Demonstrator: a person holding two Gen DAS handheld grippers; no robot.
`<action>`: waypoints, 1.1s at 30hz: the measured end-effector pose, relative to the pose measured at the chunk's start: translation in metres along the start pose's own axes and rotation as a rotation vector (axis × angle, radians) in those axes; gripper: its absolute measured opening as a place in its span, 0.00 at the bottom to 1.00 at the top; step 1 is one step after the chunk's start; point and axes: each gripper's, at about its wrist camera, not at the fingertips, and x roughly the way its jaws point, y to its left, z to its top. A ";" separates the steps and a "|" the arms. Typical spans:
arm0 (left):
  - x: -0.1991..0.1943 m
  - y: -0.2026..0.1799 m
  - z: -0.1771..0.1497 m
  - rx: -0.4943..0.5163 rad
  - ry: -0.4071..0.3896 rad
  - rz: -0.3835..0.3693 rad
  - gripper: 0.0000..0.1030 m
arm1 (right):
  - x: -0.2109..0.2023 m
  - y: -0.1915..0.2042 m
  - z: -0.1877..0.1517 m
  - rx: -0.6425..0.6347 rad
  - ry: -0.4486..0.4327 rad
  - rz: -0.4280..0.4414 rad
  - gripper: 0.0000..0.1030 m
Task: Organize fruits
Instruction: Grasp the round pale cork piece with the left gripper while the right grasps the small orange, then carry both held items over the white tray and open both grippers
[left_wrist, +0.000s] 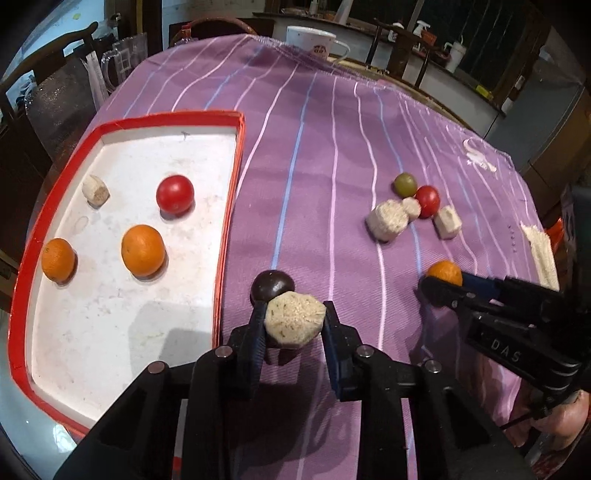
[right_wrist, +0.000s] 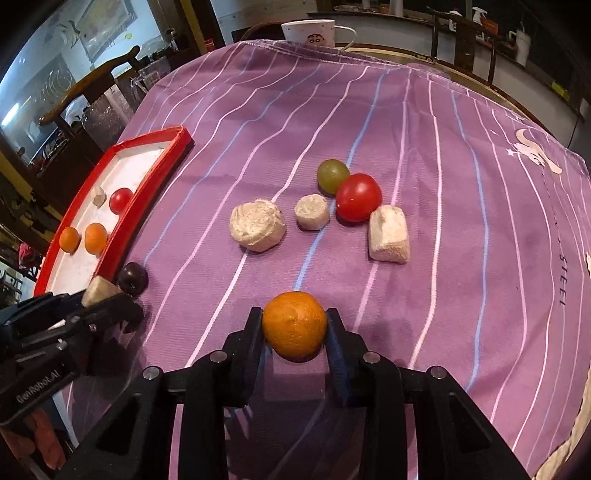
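Left wrist view shows the left gripper (left_wrist: 293, 325) clamped on a pale fibrous chunk (left_wrist: 294, 317), likely light and crumbly. Right gripper (right_wrist: 294, 325) squeezes the orange (right_wrist: 294, 324) across its middle; it looks firm, smooth, apt to roll.

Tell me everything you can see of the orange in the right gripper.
The orange is small, round and bright, with dimpled peel and a faint stem mark facing the camera. It sits between the jaws of the right gripper, one against each side. A shadow lies beneath it on the purple striped cloth; whether it is lifted is unclear. It sits nearer than the loose pile, apart from the red-rimmed tray.
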 end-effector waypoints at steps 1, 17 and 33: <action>-0.002 0.000 0.000 -0.008 -0.003 -0.004 0.27 | -0.002 -0.002 -0.001 0.007 -0.001 0.007 0.35; -0.056 0.091 -0.011 -0.157 -0.069 0.148 0.27 | -0.028 0.047 0.017 -0.001 -0.056 0.194 0.35; -0.022 0.173 0.000 -0.094 0.021 0.116 0.27 | 0.029 0.214 0.024 -0.211 0.018 0.184 0.35</action>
